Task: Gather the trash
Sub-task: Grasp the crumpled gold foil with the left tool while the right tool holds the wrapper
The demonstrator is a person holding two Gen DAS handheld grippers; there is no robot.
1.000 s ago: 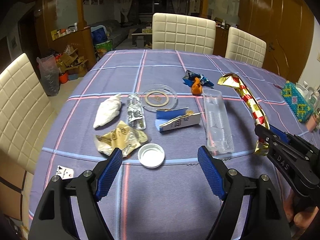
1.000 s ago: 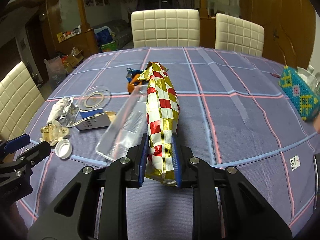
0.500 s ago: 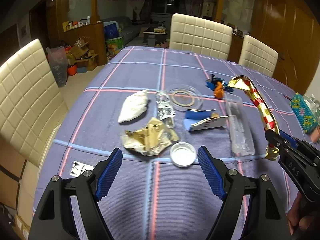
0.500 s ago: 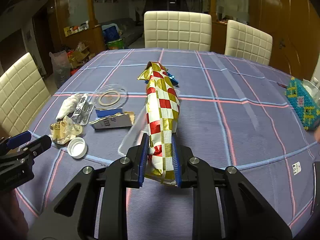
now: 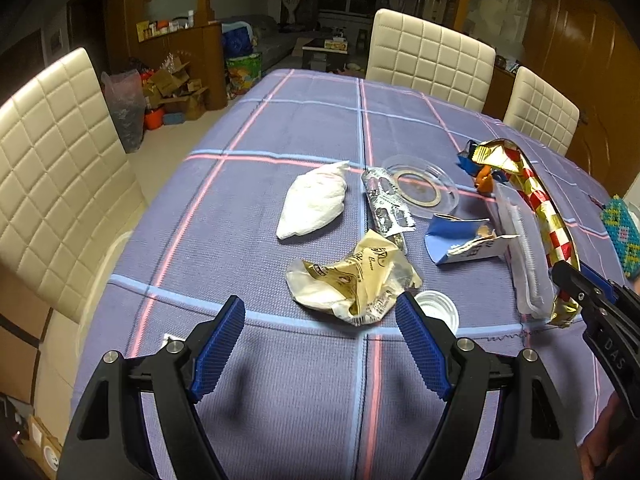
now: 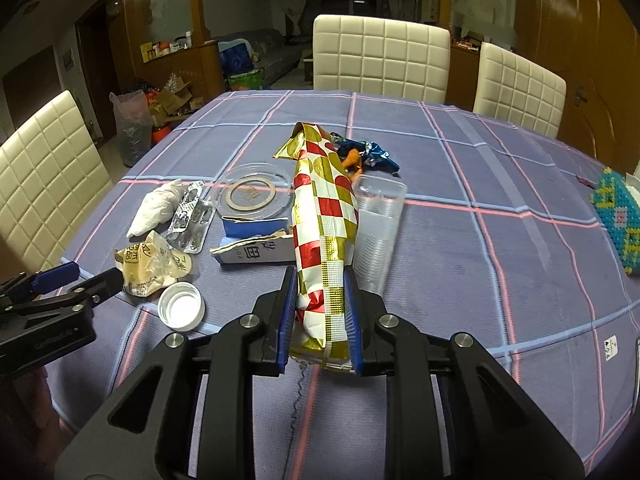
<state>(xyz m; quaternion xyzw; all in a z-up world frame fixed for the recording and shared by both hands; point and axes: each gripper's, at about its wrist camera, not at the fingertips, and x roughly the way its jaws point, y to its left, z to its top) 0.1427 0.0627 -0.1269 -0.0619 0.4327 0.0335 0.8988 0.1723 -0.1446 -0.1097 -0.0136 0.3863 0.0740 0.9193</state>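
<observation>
Since the earlier frame we'd swung the left hand-held gripper (image 5: pixel 320 344) over toward the left end of the trash pile and a bit lower. So the crumpled cream-and-gold plastic wrapper (image 5: pixel 354 282) now sat just past its blue pads, where before it was the white plastic bottle cap (image 5: pixel 436 312) lined up between them. The right hand-held gripper (image 6: pixel 320 320) had drifted along the same way. Nothing on the desk (image 5: pixel 280 380) itself shifted, as far as we could tell.

Left jaws were spread wide with nothing in them, hovering above the cloth, which to us looked like lining up a grab on that wrapper. Right jaws were clamped tight on the long red, white and gold checkered foil bag (image 6: pixel 324 248). It was gripped at one end and held up off the purple plaid tablecloth, probably so it stayed out of the way while the other side worked.

The rest of the trash was still spread mid-desk:
- white crumpled tissue (image 5: pixel 314 204)
- silver blister pack (image 5: pixel 386 206)
- clear round plastic lid (image 5: pixel 420 186)
- torn blue-and-white carton (image 5: pixel 464 240)
- clear ribbed plastic tray (image 6: pixel 376 232)
- blue foil wrapper with an orange bit (image 6: pixel 368 156) at the far end

We couldn't see a bin anywhere.
</observation>
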